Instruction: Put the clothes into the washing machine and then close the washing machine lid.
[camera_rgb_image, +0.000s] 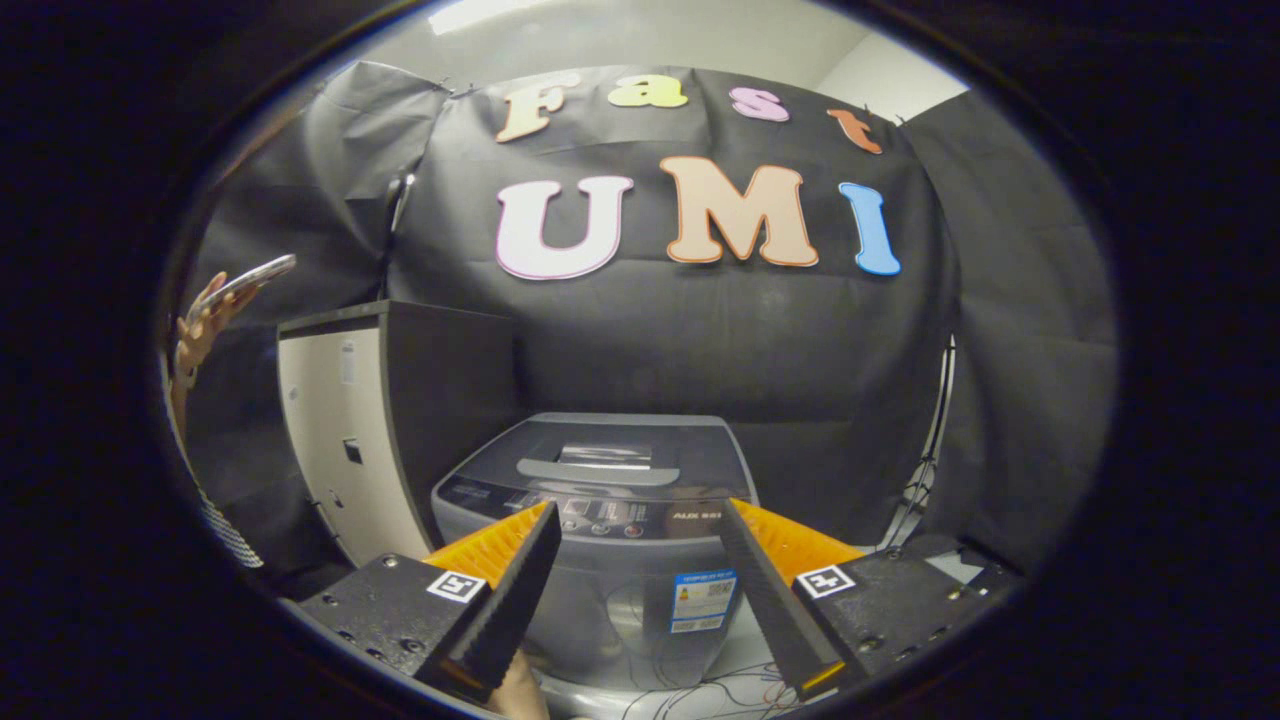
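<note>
Grey washing machine (600, 520) stands just ahead of the gripper (640, 555), its lid (600, 450) down; the fingers (515, 590) are spread apart, gripping nothing; a cabinet (380, 420) stands beside it.

The washing machine (610, 540) stands on the floor, directly ahead of the gripper (635, 520), whose two fingers are spread wide apart with nothing between them but the machine's front beyond. The lid (610, 455) lies flat and closed on top of the washing machine, and the control panel (600, 515) sits along its front edge, before the lid. A cabinet (385, 420) stands just left of the washing machine. Farther left of the cabinet, a hand (200, 330) holds up a phone (245, 280). Cables (925, 480) hang right of the washing machine, and more wires (700, 695) lie on the floor before it.
</note>
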